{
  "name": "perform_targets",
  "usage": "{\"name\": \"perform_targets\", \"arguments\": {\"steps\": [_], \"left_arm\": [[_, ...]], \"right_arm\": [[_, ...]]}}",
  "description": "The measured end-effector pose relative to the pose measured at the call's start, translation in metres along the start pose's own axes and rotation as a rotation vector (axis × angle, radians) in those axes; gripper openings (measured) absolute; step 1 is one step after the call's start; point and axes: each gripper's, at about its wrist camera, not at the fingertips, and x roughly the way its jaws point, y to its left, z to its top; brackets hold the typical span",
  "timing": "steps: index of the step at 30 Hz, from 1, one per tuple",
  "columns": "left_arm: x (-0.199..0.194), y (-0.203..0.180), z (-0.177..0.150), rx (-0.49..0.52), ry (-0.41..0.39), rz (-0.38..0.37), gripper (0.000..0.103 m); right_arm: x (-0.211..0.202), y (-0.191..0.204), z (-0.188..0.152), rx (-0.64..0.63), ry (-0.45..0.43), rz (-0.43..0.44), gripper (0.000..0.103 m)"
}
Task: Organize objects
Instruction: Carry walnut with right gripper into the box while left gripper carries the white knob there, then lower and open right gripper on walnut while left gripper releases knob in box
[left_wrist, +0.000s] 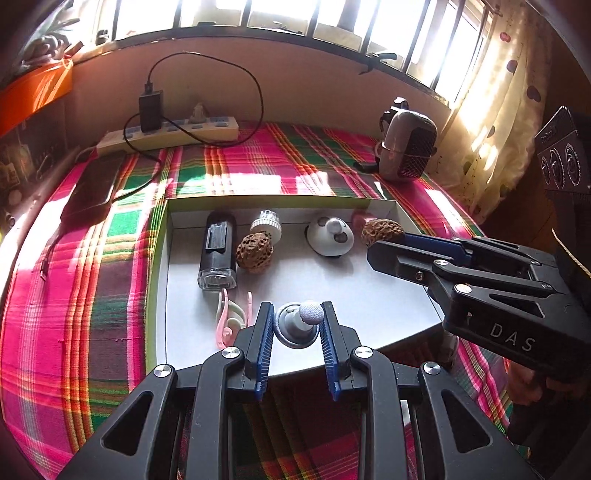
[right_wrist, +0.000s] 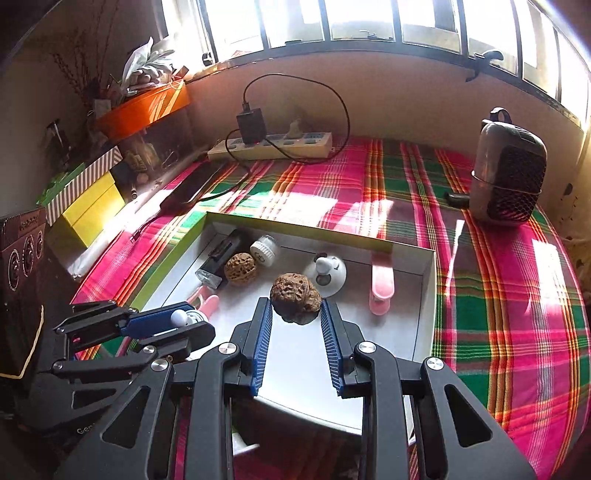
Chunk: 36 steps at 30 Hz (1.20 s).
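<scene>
At frame centre, the right tool (right_wrist: 296, 314) pinched a walnut (right_wrist: 295, 297) over the box (right_wrist: 430, 266); the left tool (left_wrist: 294, 325) clamped a small joystick (left_wrist: 297, 324). The bumpy shell could slip from the pads and roll

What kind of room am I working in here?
Most likely a lived-in home, at a table under a barred window: plaid tablecloth, a power strip with a charger plugged in, and a patterned curtain.

Bench under plaid cloth (right_wrist: 498, 295). Directly on it: shallow box (right_wrist: 428, 273) beneath the fingers, power strip (right_wrist: 273, 146) far beyond, small heater (right_wrist: 508, 170) beyond right, phone (left_wrist: 94, 184) beyond left.
</scene>
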Motion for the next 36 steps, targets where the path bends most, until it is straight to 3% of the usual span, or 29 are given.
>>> {"name": "perform_targets", "arguments": {"steps": [15, 36], "left_arm": [[0.027, 0.007, 0.006, -0.003, 0.038, 0.015, 0.023], [0.032, 0.006, 0.011, 0.025, 0.035, 0.054, 0.023]], "right_arm": [[0.052, 0.003, 0.021, -0.034, 0.088, 0.038, 0.029], [0.078, 0.005, 0.026, -0.043, 0.145, 0.032, 0.029]]}}
